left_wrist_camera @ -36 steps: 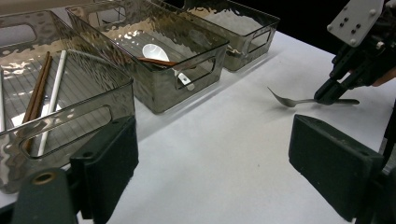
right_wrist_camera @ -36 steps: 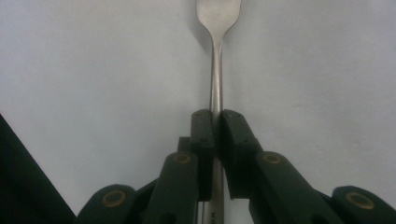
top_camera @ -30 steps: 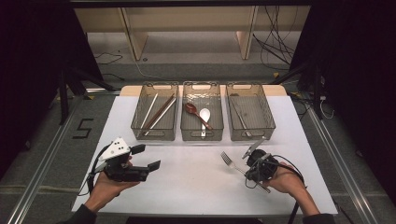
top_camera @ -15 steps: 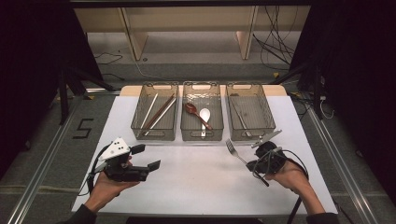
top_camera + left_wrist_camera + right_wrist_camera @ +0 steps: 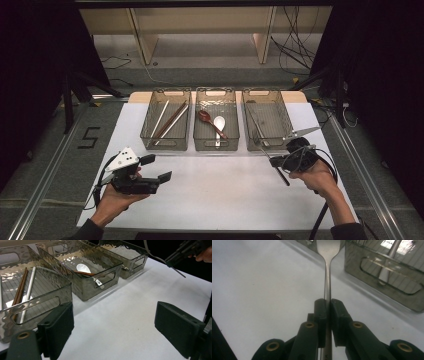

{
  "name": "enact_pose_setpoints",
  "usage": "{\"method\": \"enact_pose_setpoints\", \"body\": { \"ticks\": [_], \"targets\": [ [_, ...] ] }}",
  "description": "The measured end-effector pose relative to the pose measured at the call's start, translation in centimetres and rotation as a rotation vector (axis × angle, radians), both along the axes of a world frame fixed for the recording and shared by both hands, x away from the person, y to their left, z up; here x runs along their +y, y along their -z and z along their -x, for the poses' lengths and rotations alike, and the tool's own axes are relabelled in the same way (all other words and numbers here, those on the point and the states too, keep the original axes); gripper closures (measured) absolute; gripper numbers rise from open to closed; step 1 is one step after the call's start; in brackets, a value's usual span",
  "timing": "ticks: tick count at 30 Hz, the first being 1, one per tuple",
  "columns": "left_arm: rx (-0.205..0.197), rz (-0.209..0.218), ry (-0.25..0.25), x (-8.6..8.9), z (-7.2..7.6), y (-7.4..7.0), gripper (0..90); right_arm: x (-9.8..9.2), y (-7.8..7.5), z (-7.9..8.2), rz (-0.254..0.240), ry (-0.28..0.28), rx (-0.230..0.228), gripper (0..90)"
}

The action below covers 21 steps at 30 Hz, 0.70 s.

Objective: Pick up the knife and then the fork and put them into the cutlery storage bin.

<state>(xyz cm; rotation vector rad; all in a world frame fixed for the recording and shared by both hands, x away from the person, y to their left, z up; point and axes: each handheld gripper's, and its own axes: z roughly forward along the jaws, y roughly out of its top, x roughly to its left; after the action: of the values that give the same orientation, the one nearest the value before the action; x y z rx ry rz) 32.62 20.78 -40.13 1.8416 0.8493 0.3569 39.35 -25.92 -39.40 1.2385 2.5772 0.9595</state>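
Left gripper (image 5: 156,169) at seven o'clock on the table (image 5: 225,195), jaws wide apart, nothing between them. Three bins at twelve o'clock: left bin (image 5: 166,142) with chopsticks (image 5: 169,120), middle bin (image 5: 216,144) with two spoons (image 5: 214,123), right bin (image 5: 270,141). Right gripper (image 5: 328,305) at four o'clock, clamped tight on the fork (image 5: 327,277) handle, fork lifted off the table just in front of the right bin.
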Motion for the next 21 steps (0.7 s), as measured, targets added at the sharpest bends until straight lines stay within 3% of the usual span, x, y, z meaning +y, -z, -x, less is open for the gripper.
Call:
{"method": "enact_pose_setpoints", "body": {
  "ticks": [15,21],
  "targets": [
    [0.004,0.011,-0.005,0.0,-0.2,0.0,15.0,-1.0,-0.8,-1.9,-0.084,0.069,-0.038,84.2],
    [0.000,0.008,-0.007,-0.1,-0.1,0.0,15.0,-1.5,-1.0,-2.4,-0.091,0.094,-0.052,84.3]
  ]
}}
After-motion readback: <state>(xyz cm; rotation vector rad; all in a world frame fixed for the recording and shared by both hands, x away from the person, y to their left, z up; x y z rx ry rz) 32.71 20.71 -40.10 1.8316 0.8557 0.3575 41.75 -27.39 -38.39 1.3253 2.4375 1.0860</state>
